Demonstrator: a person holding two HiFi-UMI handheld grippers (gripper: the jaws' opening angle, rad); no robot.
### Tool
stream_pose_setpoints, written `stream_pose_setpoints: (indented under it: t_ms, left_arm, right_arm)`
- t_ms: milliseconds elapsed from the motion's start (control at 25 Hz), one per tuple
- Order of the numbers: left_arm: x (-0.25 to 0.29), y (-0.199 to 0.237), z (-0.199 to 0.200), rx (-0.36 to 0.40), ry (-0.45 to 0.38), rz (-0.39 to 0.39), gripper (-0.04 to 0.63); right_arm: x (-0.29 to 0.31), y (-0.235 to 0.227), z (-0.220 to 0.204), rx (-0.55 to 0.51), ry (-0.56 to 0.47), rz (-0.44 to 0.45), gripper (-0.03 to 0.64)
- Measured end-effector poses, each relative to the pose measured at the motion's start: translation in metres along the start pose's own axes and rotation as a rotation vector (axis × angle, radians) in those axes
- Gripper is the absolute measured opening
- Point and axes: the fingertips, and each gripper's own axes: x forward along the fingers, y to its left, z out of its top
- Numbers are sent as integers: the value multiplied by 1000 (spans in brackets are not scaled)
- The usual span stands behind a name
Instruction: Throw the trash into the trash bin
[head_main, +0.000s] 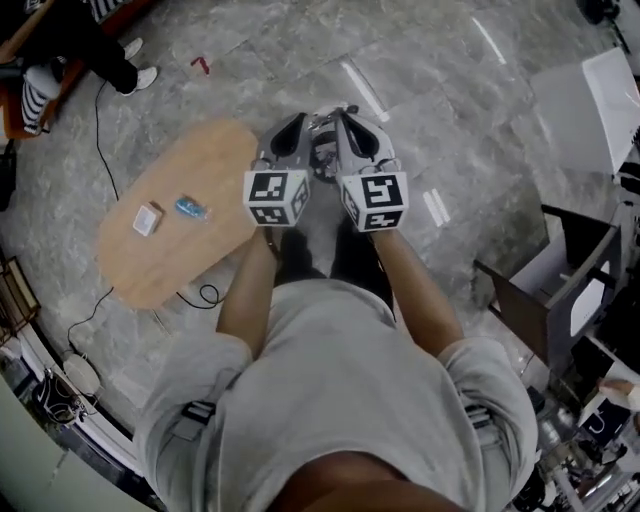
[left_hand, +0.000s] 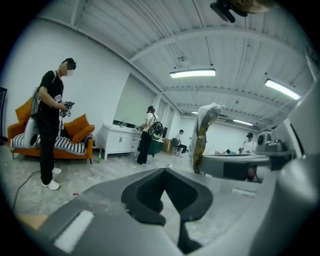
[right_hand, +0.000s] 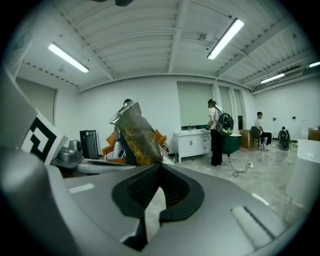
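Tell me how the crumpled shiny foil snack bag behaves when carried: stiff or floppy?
Probably light and half-stiff: the crumpled shiny foil snack bag stands upright above the shut right gripper. Its glossy film may slip.

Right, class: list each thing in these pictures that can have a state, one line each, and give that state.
left gripper: jaws together, nothing between them.
right gripper: shut on the snack wrapper.
snack wrapper: crumpled, sticking up from the right gripper's jaws.
small white box: lying flat on the oval wooden table.
blue packet: lying on the table beside the box, not touching it.
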Motion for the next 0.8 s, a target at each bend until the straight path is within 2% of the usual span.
stream_pose_setpoints:
  t_ms: [240, 360, 600, 800]
  left_arm:
    - [21, -9, -6, -62, -17, 118, 18]
    - [39, -5, -15, -75, -14, 182, 18]
    - [56, 7, -66, -106, 54, 268, 18]
    - [73, 25, -124, -142, 101, 295, 18]
  right_arm:
    - [10, -30, -10, -45, 21, 149, 8]
    - [20, -57, -29, -50, 54, 179, 8]
    - [37, -102, -76, -11, 121, 188, 8]
    - [56, -100, -143, -15, 202, 235, 8]
